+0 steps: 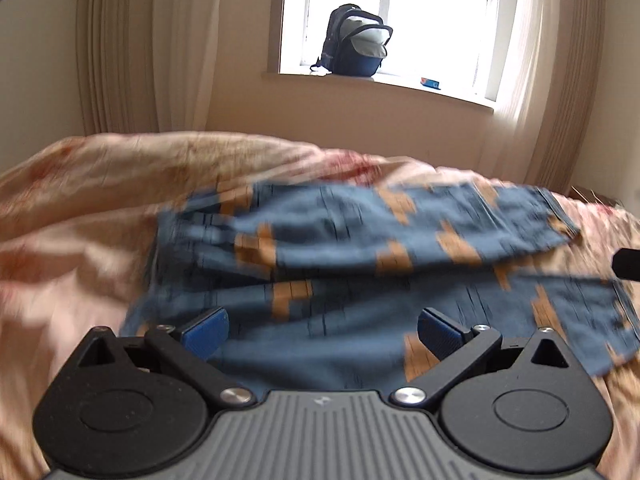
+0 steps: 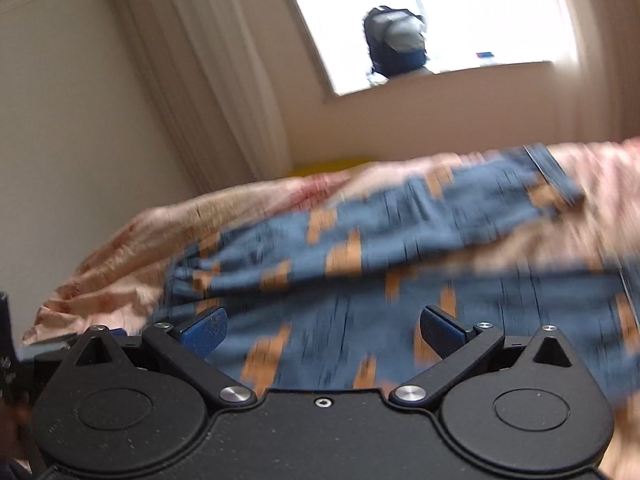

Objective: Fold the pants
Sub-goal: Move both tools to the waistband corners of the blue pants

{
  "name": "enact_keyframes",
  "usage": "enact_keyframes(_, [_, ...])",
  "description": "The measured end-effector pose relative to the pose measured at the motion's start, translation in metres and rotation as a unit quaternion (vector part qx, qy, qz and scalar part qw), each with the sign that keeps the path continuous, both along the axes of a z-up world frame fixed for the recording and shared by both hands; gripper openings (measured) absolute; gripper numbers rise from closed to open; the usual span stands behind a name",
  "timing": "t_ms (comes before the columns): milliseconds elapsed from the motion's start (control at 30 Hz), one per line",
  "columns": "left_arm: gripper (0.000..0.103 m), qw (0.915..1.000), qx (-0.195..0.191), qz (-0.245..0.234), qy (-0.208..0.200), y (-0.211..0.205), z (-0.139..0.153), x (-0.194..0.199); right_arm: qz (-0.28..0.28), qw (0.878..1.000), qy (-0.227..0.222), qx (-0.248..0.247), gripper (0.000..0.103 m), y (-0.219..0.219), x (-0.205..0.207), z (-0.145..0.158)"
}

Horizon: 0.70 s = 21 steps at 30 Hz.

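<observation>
Both tongs hover with fingers wide apart and nothing between them: the left gripper (image 1: pixel 322 330) and the right gripper (image 2: pixel 323 330) each sit over the near leg of the blue, orange-patched pants (image 1: pixel 360 240), which lie spread on the pink bedspread (image 1: pixel 80 208). Past the pants, a backpack (image 1: pixel 354 42) stands on the windowsill (image 1: pixel 400 86). Only the right view shows a yellow strip (image 2: pixel 332 166) behind the bed, while only the left shows a dark tip (image 1: pixel 628 264) at its right edge.
</observation>
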<state>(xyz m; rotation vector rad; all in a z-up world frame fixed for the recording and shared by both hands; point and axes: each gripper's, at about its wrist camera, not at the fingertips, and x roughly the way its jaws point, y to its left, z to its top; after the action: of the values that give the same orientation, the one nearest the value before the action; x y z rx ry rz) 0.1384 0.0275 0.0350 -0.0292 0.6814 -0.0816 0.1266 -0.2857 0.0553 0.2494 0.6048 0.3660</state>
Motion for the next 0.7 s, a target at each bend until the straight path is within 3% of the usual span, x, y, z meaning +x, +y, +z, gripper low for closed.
enact_keyframes(133, [0.103,0.999,0.042,-0.01,-0.015,0.004,0.01,0.068,0.077,0.994,-0.045,-0.058,0.103,-0.002,0.06,0.001])
enact_keyframes(267, [0.103,0.9964,0.083,-0.012,-0.015,0.014,0.012,0.134,0.161,0.975,-0.058,-0.144,0.103,0.003,0.12,-0.004])
enact_keyframes(433, [0.103,0.988,0.126,-0.083,0.032,0.035,-0.003,0.205,0.225,0.931,-0.102,-0.269,0.102,0.009,0.17,-0.02])
enact_keyframes(533, [0.103,0.9834,0.125,-0.119,0.057,0.052,-0.017,0.234,0.249,0.908,-0.083,-0.327,0.101,0.021,0.198,-0.036])
enact_keyframes(700, [0.103,0.9767,0.098,-0.17,0.086,0.069,-0.039,0.256,0.246,0.909,-0.043,-0.333,0.097,0.037,0.223,-0.052])
